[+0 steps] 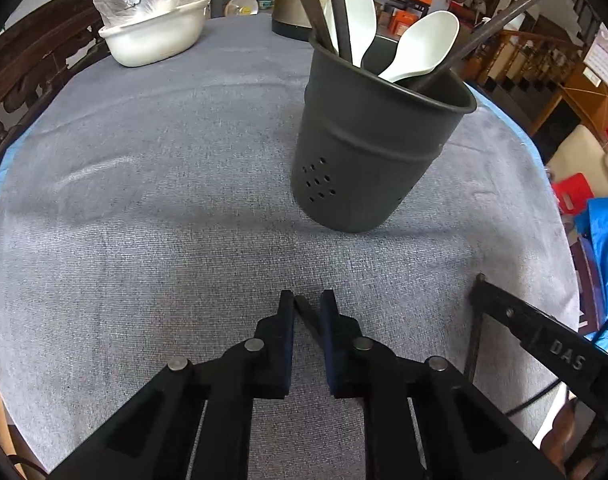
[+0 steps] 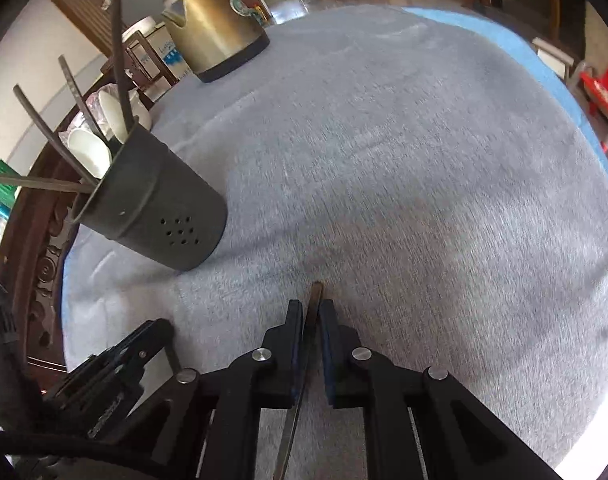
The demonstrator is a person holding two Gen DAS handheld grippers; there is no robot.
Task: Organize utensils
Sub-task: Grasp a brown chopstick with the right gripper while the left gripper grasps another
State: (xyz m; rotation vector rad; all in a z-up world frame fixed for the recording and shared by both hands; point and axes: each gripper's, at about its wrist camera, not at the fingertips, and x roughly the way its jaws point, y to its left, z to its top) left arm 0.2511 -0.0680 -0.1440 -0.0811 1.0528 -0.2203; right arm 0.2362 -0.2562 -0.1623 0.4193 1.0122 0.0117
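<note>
Left gripper (image 1: 307, 304): held low over the grey cloth (image 1: 144, 200), pointing forward across the table toward the utensil holder (image 1: 368, 152). Its two fingers are closed to a narrow gap on a thin dark chopstick (image 1: 306, 318), which crosses between the pads at a slant.

Right gripper (image 2: 311, 312): also low over the cloth, angled slightly downward. Its fingers pinch a second chopstick (image 2: 315, 300) whose tip juts just past the pads while the rest runs back beneath the gripper body.

Relative pose: the two grippers sit near each other at the near edge of the table. In the left wrist view, the right gripper shows at the lower right; in the right wrist view, the left one shows at the lower left.

Utensil holder: dark, perforated cup standing upright on the cloth, ahead and right of the left gripper, apart from both grippers.

Holder contents: white spoons (image 1: 420, 46) and several dark chopsticks (image 1: 342, 12) stand inside, leaning on the rim.

Background: a white basin (image 1: 152, 36) covered in clear plastic and a brass-coloured kettle (image 2: 212, 24) sit at the far side of the table.
</note>
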